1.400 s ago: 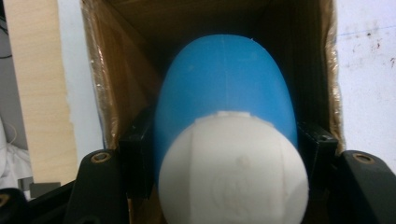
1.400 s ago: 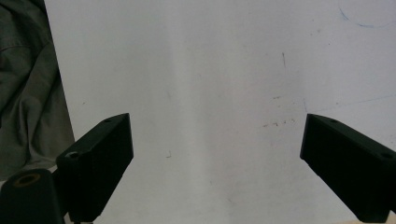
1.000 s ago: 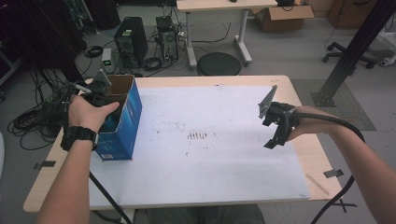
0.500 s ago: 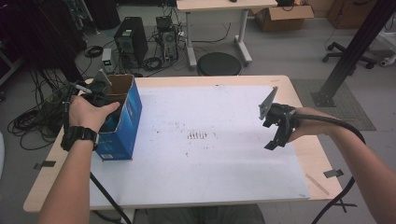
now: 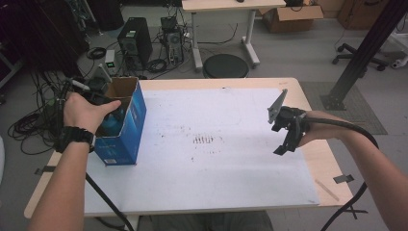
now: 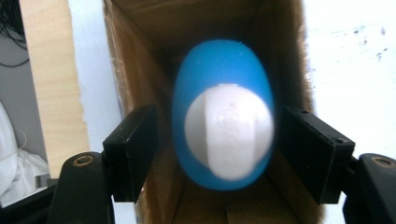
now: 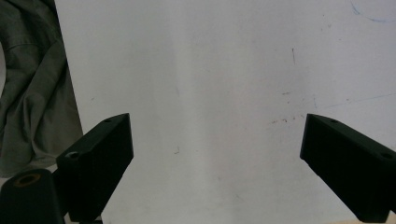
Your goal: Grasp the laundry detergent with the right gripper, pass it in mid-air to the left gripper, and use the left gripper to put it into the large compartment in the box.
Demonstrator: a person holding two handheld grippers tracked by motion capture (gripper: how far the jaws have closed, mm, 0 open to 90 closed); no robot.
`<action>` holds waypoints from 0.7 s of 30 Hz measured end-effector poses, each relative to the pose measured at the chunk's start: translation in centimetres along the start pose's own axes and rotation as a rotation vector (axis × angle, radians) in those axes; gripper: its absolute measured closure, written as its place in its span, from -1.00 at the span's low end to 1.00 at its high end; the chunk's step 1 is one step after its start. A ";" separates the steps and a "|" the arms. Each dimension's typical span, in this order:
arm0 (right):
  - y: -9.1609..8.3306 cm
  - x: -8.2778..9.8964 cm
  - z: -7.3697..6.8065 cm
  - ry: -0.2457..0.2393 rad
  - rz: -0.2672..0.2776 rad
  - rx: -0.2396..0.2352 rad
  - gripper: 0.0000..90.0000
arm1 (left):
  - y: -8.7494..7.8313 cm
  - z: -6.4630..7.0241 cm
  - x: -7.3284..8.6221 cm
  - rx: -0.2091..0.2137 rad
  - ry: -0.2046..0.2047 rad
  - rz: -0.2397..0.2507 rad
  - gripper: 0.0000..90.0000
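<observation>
the blue bottle point(image 6: 223, 123) with its white cap point(image 6: 229, 130) sits down inside the open blue cardboard box point(image 5: 130, 126), which stands upright at the left end of the counter point(image 5: 216, 159), on the white sheet point(image 5: 231, 115) that covers most of it.

biggest risk, as i judge it: the box is tall, narrow and light, and the left hand point(image 5: 86, 113) is working right at its mouth. a sideways tug on the bottle, or a gripper body catching the cardboard rim, could tip or drag the box toward the near edge of the counter. next, the bottle looks smooth and rounded; the cap faces straight up at the camera, so a pinch across the curved shoulder could let it squirt out or twist. smaller still, the trailing cable might snag the box corner.

the left gripper point(image 6: 219, 154) hangs over the box opening with its jaws spread to either side of the bottle; a sliver of gap shows on each side, so they bracket it without a firm hold, though the blur makes contact hard to rule out.

the right gripper point(image 5: 285, 130) waits well apart at the right, held above the sheet, jaws wide and empty.
</observation>
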State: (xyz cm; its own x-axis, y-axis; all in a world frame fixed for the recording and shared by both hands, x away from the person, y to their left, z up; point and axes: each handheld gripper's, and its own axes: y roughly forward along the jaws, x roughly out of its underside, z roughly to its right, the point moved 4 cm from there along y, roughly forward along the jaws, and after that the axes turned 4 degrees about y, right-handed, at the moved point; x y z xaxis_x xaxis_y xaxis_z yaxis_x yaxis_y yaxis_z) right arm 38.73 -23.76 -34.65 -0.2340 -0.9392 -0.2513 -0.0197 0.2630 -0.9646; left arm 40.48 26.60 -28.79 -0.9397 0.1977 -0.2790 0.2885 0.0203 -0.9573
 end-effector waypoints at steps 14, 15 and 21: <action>-0.9 -0.7 0.1 -0.014 0.001 0.011 -0.79 | -4.1 4.2 -1.7 0.013 0.166 0.060 -0.51; -0.9 -0.7 0.1 -0.010 0.000 0.010 -0.79 | -4.1 4.8 -1.8 0.011 0.186 0.058 -0.53; -1.0 -0.6 0.2 -0.009 -0.001 0.012 -0.79 | -3.3 8.6 -2.6 0.057 0.287 0.062 -0.64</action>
State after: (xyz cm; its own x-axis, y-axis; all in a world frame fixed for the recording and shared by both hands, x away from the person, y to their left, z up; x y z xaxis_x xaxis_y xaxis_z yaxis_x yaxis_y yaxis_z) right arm 39.07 -23.46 -33.57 -0.2253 -0.9413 -0.2513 -0.0077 0.2597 -0.9657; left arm 40.43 17.60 -25.58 -0.8279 0.4661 -0.3121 0.3256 -0.0538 -0.9440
